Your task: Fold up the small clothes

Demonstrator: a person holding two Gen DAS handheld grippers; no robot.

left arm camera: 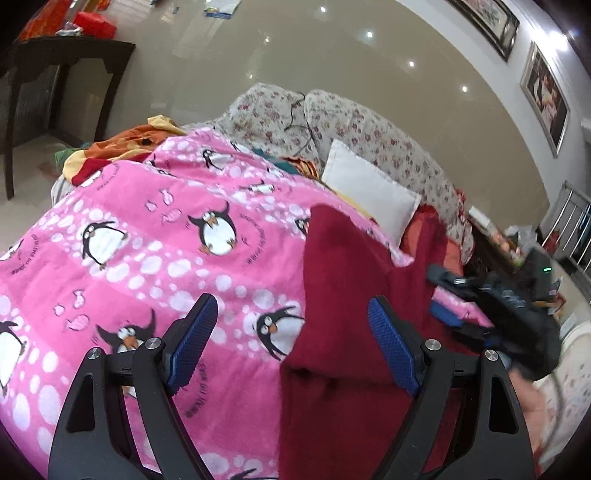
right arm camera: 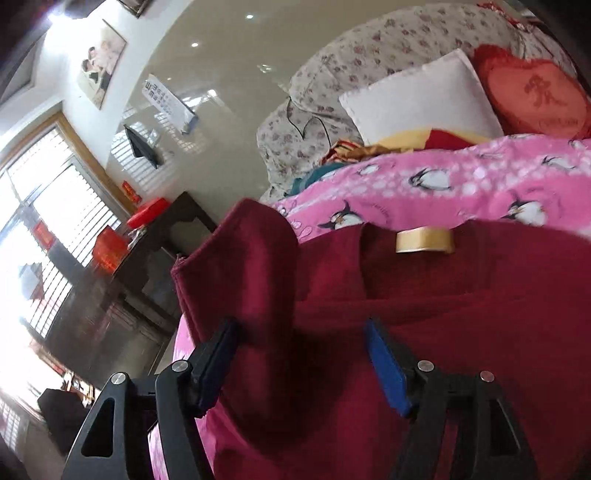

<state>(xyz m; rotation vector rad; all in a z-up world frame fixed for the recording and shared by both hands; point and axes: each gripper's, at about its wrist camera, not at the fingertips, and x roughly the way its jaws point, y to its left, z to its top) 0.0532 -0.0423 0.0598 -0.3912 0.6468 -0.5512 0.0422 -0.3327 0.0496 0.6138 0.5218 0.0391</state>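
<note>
Hovering low over the bed, the left gripper (left arm camera: 291, 339) has its two blue-padded fingers spread wide with nothing between them but air; the right-hand pad sits over the edge of the dark red garment (left arm camera: 347, 332), the left-hand one over the pink penguin blanket (left arm camera: 147, 240). Right gripper (right arm camera: 299, 354) is spread wide too, fingers either side of a raised fold of that same garment, though I can't tell if the pads actually touch the cloth. It's just one piece of clothing, lying on the blanket, and from the left wrist view its long axis runs away from the camera toward the pillows. In the right wrist view there's a gold label (right arm camera: 424, 240) at the far edge, with a flap standing up at the left. You can also spot the right gripper as a blurry dark shape (left arm camera: 509, 314) on the far side of the garment. Farther back: one white pillow (right arm camera: 424, 103), one red heart-shaped cushion (right arm camera: 535, 96), a flowery cover (left arm camera: 369, 125), and a dark wooden counter (left arm camera: 62, 62) with red boxes (left arm camera: 94, 24) on it.
</note>
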